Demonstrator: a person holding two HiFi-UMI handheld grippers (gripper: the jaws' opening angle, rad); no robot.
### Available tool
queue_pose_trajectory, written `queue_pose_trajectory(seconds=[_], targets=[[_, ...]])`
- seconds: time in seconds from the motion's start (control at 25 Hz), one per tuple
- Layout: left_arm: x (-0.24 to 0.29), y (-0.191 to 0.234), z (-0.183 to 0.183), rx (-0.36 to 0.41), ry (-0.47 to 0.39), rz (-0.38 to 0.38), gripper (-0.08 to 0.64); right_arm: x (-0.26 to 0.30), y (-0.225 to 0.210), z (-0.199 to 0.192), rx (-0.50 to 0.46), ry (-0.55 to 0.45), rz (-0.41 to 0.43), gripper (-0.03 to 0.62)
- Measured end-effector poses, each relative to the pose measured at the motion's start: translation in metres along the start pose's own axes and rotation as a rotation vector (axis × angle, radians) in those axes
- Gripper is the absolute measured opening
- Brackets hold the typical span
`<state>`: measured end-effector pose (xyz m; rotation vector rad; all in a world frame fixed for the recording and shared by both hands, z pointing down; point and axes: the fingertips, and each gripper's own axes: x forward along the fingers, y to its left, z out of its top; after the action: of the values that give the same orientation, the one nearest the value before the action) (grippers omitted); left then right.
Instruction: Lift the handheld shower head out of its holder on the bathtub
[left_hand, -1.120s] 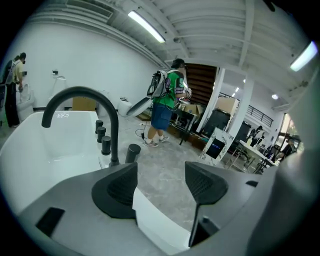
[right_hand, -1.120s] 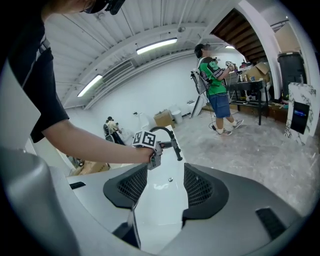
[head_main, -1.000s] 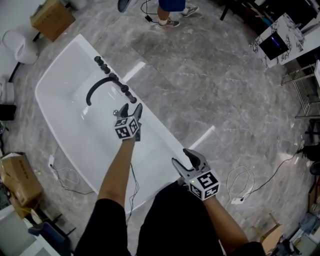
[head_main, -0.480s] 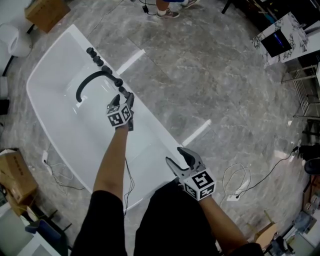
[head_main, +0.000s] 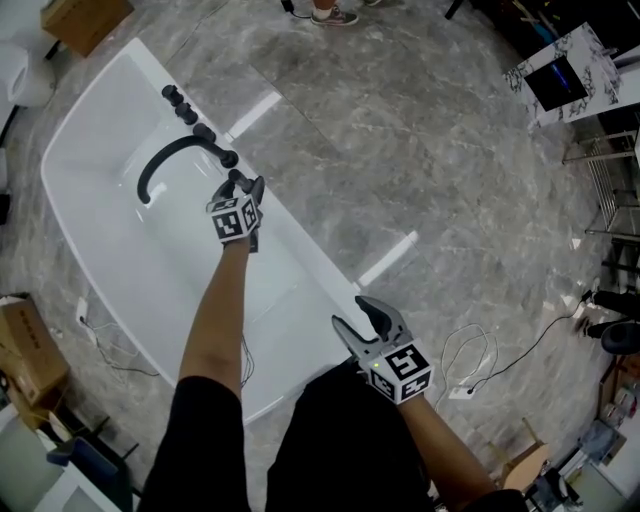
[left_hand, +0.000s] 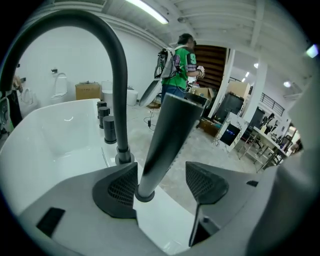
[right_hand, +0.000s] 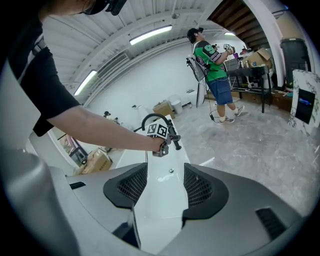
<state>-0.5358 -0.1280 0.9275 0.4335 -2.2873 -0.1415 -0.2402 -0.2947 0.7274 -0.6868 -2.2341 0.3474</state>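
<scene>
A dark grey handheld shower head (left_hand: 167, 140) stands upright in its holder on the rim of the white bathtub (head_main: 120, 240), beside the arched black faucet (head_main: 160, 160). My left gripper (left_hand: 160, 182) is open around the shower head's handle, which sits close against the left pad (left_hand: 120, 187) and apart from the right one. In the head view the left gripper (head_main: 245, 188) is at the rim by the shower head (head_main: 235, 177). My right gripper (head_main: 354, 312) hangs open near my body with nothing in it, over the tub's near end (right_hand: 167, 160).
Black knobs (head_main: 186, 113) line the rim beyond the faucet. A person in a green shirt (left_hand: 180, 65) stands on the marble floor past the tub. Cardboard boxes (head_main: 85, 20) lie at the far left, and cables (head_main: 480, 360) trail on the floor at the right.
My left gripper has moved forward along the tub rim until the shower head stands between its jaws. The right gripper has hardly moved.
</scene>
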Motion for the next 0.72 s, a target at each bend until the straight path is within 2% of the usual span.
queue_pose_trajectory(seconds=[0.24, 0.36, 0.56, 0.64, 0.72], targets=[[0.01, 0.006, -0.01, 0.068, 0.04, 0.023, 0.232, -0.007, -0.006, -0.014, 0.006, 0.021, 0.001, 0.199], [0.015, 0.013, -0.01, 0.064, 0.057, 0.048, 0.153, -0.013, -0.01, -0.017, 0.009, 0.023, -0.009, 0.199], [0.014, 0.016, -0.008, 0.117, 0.091, 0.057, 0.135, -0.023, -0.015, -0.027, 0.021, 0.033, -0.033, 0.199], [0.012, 0.017, -0.009, 0.108, 0.1, 0.054, 0.132, -0.026, -0.014, -0.03, 0.027, 0.033, -0.043, 0.199], [0.009, 0.021, -0.009, 0.06, 0.095, 0.056, 0.132, -0.028, -0.012, -0.03, 0.03, 0.032, -0.051, 0.199]])
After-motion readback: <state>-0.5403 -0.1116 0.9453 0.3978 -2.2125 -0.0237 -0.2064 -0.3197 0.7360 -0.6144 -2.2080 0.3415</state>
